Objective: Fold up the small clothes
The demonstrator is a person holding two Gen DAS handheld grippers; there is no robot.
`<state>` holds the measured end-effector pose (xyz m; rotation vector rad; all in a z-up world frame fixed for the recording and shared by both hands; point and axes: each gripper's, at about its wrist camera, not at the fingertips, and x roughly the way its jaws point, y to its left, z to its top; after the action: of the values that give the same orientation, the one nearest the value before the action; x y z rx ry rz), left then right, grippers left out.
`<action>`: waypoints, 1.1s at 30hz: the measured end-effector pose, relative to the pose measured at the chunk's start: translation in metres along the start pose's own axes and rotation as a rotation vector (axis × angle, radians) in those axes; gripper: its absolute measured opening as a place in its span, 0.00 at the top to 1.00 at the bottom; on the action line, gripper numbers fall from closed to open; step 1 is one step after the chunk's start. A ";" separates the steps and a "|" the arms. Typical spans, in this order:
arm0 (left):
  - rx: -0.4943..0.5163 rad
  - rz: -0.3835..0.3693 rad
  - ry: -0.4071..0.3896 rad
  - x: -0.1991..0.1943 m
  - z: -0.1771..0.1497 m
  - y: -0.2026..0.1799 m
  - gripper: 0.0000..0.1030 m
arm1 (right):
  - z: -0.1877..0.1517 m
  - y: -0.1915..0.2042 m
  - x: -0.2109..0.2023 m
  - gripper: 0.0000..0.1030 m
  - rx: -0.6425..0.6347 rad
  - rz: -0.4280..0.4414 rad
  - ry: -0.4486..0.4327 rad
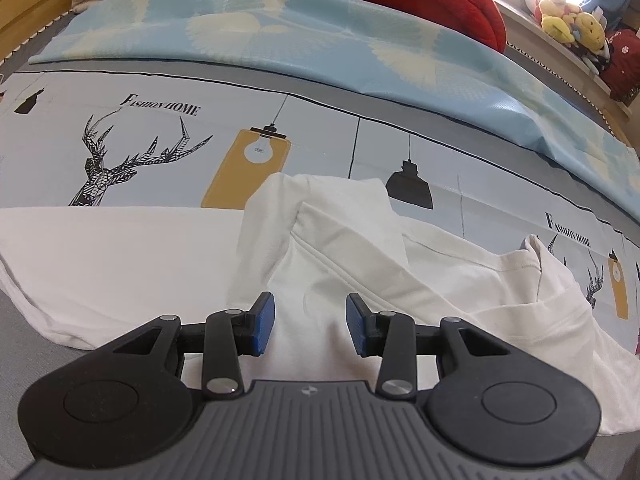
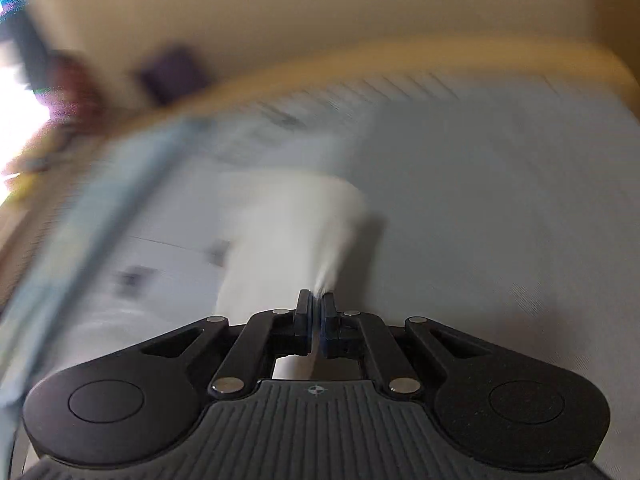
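Left claw (image 1: 310, 322) half-wide, empty, poised over shirt (image 1: 340, 248) on bed (image 1: 360, 148). Right claw (image 2: 316, 320) pinches shirt edge (image 2: 288, 232) for fold.

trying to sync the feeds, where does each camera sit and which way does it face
Left wrist: on the left gripper, angled down at a white t-shirt on a printed bedsheet; open blue pads show.
Right wrist: on the right gripper, blurred, angled down; pads pinch white cloth.
Shared: the white garment and the bed.
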<state>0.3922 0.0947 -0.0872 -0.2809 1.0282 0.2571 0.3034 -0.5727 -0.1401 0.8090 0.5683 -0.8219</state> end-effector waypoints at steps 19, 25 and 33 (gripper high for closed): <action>0.019 -0.037 0.026 0.003 -0.004 0.001 0.56 | 0.007 0.016 -0.030 0.62 -0.094 -0.320 -0.213; -0.017 -0.015 0.022 0.006 -0.001 0.018 0.56 | -0.041 0.098 -0.070 0.60 -0.330 0.120 -0.149; -0.090 -0.012 0.014 0.018 0.011 0.044 0.56 | -0.168 0.202 -0.093 0.60 -0.755 0.546 0.192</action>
<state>0.3947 0.1405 -0.1019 -0.3712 1.0301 0.2912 0.3925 -0.3136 -0.0894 0.3071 0.7175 0.0015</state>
